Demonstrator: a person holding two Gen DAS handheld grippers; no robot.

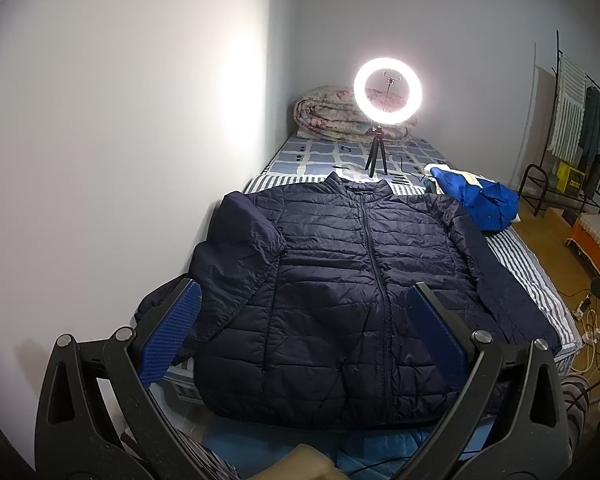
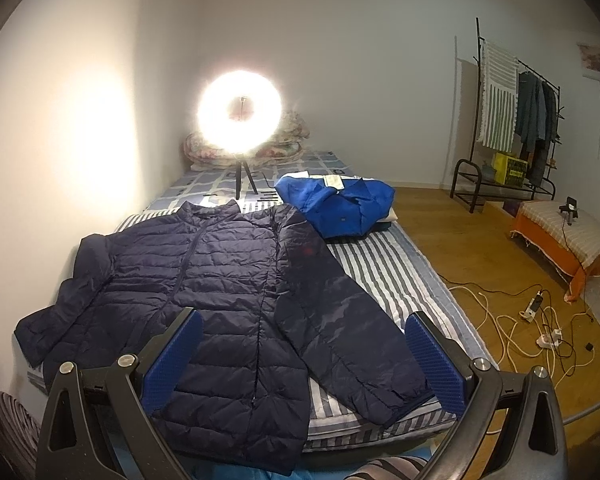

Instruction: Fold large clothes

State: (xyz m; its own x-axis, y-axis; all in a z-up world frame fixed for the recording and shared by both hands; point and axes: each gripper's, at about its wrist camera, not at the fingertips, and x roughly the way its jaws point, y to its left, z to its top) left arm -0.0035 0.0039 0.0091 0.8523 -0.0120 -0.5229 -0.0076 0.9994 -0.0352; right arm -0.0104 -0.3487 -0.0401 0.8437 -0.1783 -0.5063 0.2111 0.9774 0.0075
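While navy puffer jacket (image 1: 340, 280) lies flat, zipped, mid-frame on striped bed (image 2: 388, 268), left hand-held gripper (image 1: 304, 312) and right hand-held gripper (image 2: 304, 336) hover lower frame, jaws apart, empty; blue garment (image 2: 340, 208) upper centre

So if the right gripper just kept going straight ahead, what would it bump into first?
Probably the jacket on the bed: the open right gripper points at its body and near sleeve. Depth is hard to judge here.

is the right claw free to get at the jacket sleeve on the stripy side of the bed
Probably yes: the right claw is open and empty, and the navy puffer jacket's sleeve lies flat on the striped bedsheet just ahead, with nothing on top of it.
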